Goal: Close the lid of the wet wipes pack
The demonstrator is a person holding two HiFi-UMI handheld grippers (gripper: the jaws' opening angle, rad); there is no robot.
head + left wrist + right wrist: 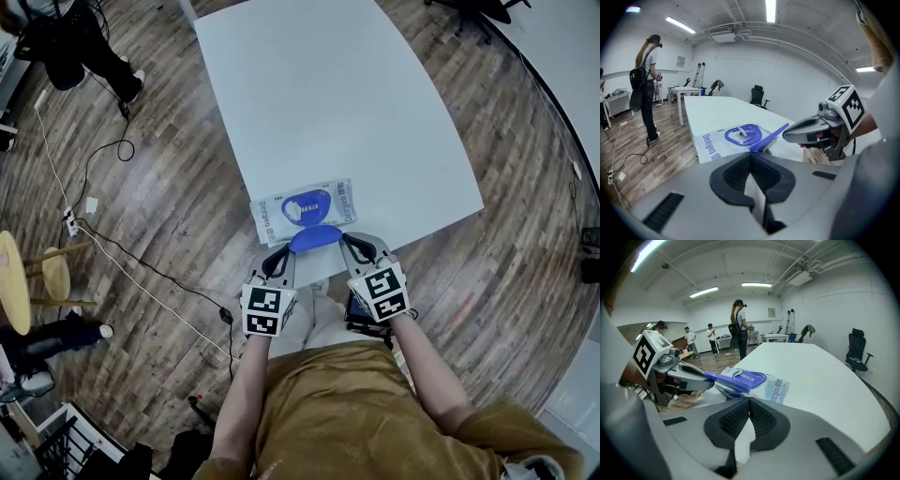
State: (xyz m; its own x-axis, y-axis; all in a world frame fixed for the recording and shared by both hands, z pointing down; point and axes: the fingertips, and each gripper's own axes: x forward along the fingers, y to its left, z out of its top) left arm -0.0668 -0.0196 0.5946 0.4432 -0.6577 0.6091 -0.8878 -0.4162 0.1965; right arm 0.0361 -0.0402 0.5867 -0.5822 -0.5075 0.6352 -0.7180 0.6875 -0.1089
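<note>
The wet wipes pack (pixel 305 208) lies flat at the near edge of the white table (pixel 328 94). Its blue oval lid (pixel 314 238) stands open, hinged back toward me and raised off the blue opening ring (pixel 743 134). My left gripper (pixel 278 255) sits just left of the lid and my right gripper (pixel 354 244) just right of it, both tips close to the lid's edges. In the right gripper view the lid (pixel 729 379) overlaps the left gripper's tip (pixel 689 373); contact is unclear. Both grippers (pixel 750 154) (pixel 749 399) are shut with nothing held.
The pack lies at the table's front edge (pixel 375 253), with wooden floor below. Cables (pixel 122 253) and a yellow stool (pixel 14 281) are on the left. A person (pixel 644 84) stands beside the table's far left. An office chair (pixel 855 350) is beyond it.
</note>
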